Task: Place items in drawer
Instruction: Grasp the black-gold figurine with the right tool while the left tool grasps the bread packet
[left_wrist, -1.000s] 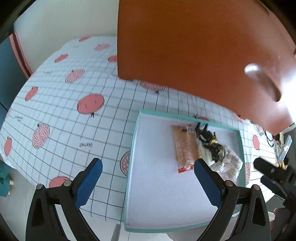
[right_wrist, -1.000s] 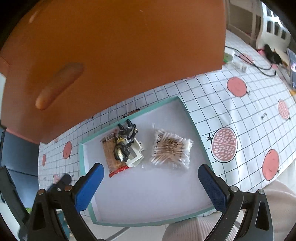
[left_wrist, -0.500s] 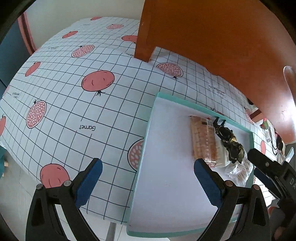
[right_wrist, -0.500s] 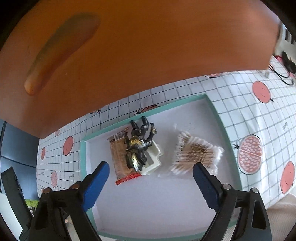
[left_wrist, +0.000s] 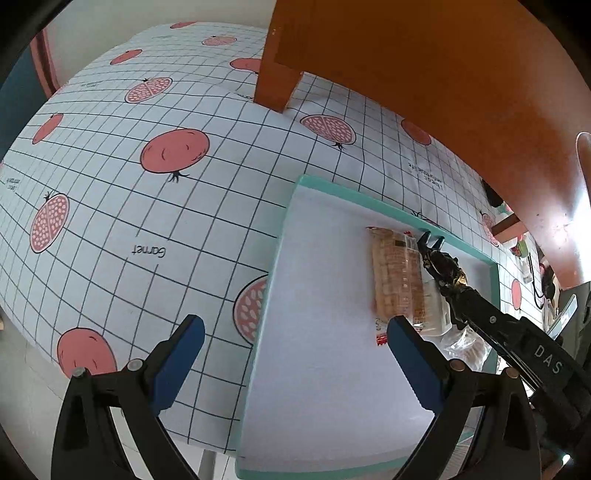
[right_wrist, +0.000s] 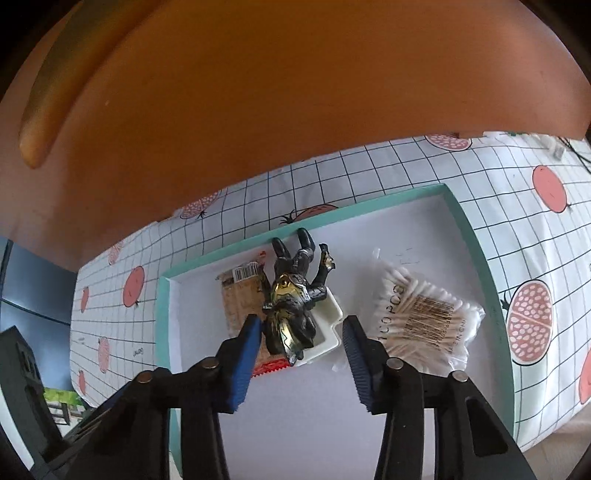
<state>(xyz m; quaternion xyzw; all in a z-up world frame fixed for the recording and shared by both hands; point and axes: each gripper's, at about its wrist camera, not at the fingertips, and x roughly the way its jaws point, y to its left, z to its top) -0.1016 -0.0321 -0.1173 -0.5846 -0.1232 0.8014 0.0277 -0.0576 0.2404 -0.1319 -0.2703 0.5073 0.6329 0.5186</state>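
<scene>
A teal-rimmed white tray (right_wrist: 476, 251) lies on the pomegranate tablecloth in front of an orange drawer front (right_wrist: 258, 92). In the tray, a black and gold figure (right_wrist: 291, 299) rests on a white plastic piece (right_wrist: 328, 321), partly over a biscuit pack (right_wrist: 236, 299). A bag of cotton swabs (right_wrist: 421, 317) lies to its right. My right gripper (right_wrist: 301, 325) straddles the figure's head end, with its jaws narrowed but still apart from it. My left gripper (left_wrist: 295, 325) hangs wide open over the tray's left rim (left_wrist: 280, 240), holding nothing. The biscuit pack (left_wrist: 395, 277) lies just beyond its right finger.
The orange drawer front (left_wrist: 443, 74) overhangs the far side of the tray, with its long handle (right_wrist: 48, 92) at upper left. The checked tablecloth (left_wrist: 147, 206) spreads to the left. Cables and small items lie at the far right (left_wrist: 532, 269). The table edge runs below both grippers.
My right gripper has come down close over the figure and its jaws have narrowed around it. My left gripper has moved nearer the tray's left rim and stays wide open.
</scene>
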